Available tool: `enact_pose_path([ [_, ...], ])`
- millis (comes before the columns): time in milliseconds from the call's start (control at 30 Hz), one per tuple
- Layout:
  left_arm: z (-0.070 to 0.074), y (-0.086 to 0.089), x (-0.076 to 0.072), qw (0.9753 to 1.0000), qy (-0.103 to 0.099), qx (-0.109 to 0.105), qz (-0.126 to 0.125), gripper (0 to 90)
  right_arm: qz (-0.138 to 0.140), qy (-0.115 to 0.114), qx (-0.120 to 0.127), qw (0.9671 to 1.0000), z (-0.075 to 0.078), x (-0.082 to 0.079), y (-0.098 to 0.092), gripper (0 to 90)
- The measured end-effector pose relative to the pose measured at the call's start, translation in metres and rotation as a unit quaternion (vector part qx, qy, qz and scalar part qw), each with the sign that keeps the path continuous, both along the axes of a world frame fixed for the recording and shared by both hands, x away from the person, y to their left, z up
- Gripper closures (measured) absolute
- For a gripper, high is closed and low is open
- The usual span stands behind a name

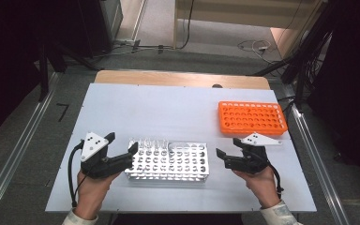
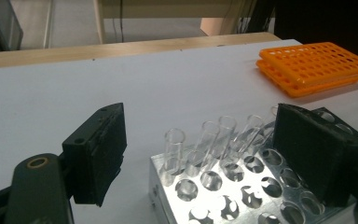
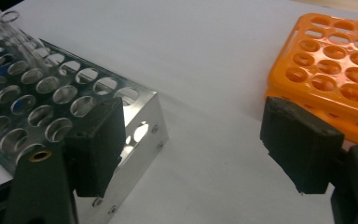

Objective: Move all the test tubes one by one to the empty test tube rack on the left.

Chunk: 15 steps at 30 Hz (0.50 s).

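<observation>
A shiny metal tube rack (image 1: 168, 161) lies near the table's front edge, with several clear glass tubes (image 1: 147, 143) standing in its back left holes. An empty orange rack (image 1: 251, 118) lies at the back right. My left gripper (image 1: 122, 143) is open at the metal rack's left end. In the left gripper view its jaws (image 2: 205, 154) straddle that corner of the metal rack (image 2: 242, 186), with the tubes (image 2: 214, 135) just ahead. My right gripper (image 1: 228, 147) is open and empty, between the two racks. The right gripper view (image 3: 198, 144) has the metal rack (image 3: 51, 102) at left and the orange rack (image 3: 335, 70) at right.
The racks rest on a white board (image 1: 168, 108) with a wooden table edge (image 1: 178, 78) behind it. Metal rails (image 1: 314, 154) run along both sides on the floor. Cables (image 1: 253, 47) lie on the floor beyond the table.
</observation>
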<state>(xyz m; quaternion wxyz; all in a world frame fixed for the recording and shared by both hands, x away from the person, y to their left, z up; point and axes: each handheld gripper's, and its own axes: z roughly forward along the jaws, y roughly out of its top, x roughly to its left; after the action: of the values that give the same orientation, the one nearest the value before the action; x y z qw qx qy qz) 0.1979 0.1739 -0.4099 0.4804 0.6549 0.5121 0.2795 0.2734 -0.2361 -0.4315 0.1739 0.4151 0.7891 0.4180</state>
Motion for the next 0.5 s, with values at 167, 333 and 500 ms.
enact_pose_path([
  [167, -0.006, 0.011, -0.002, 0.9998, 0.001, 0.003, 0.019, 16.9, -0.016, -0.004, -0.008, 0.9998, -0.002, 0.0, -0.01, 20.4],
  [333, -0.011, 0.023, -0.003, 0.9992, 0.004, 0.003, 0.039, 16.1, -0.036, -0.006, -0.008, 0.9993, -0.003, -0.001, -0.025, 20.2],
  [500, -0.018, 0.032, -0.003, 0.9985, 0.007, 0.008, 0.054, 16.1, -0.056, -0.007, -0.007, 0.9984, -0.005, -0.003, -0.04, 20.2],
])
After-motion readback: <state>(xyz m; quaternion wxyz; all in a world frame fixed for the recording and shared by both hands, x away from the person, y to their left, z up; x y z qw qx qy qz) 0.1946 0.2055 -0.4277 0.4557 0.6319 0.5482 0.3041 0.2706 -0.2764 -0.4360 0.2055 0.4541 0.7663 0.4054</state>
